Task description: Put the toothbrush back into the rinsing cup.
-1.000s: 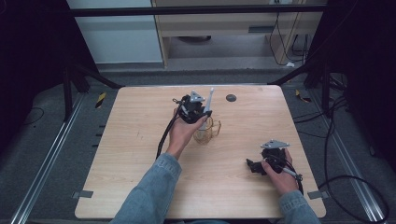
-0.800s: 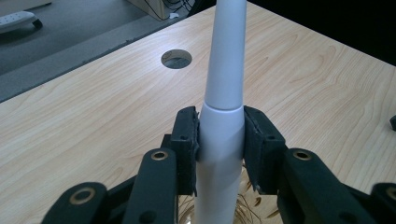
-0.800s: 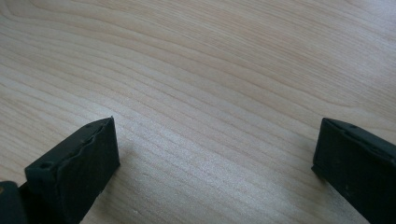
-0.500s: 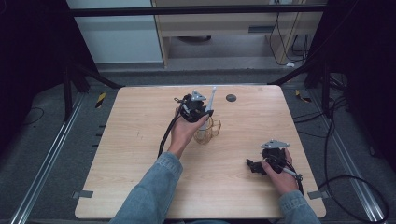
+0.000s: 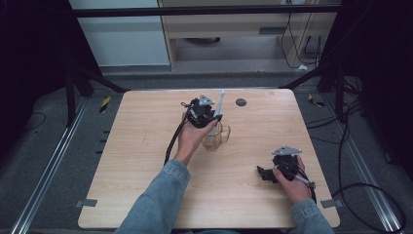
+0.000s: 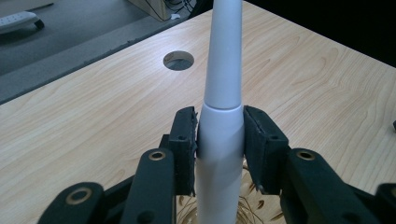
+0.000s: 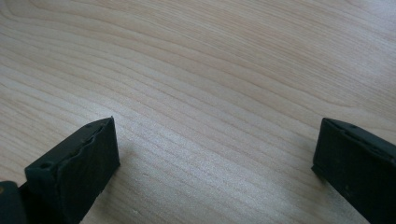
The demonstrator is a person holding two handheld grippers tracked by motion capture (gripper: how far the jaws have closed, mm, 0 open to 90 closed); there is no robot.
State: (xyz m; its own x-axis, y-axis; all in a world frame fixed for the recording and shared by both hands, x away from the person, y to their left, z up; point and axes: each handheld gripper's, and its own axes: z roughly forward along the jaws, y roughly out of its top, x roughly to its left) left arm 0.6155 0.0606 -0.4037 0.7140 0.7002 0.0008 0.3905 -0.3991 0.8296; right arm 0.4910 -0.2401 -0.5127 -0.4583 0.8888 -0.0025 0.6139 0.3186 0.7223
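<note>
Near the middle of the high view, the left gripper (image 5: 210, 117) pinches a white stick (image 6: 219, 135) between its pads, the stick standing upright in a clear glass cup (image 5: 214, 139) just below the gripper. At the lower right, the right gripper (image 5: 265, 174) rests low over the bare wooden table (image 5: 146, 146) with its jaws spread wide and nothing between them, well apart from the cup.
</note>
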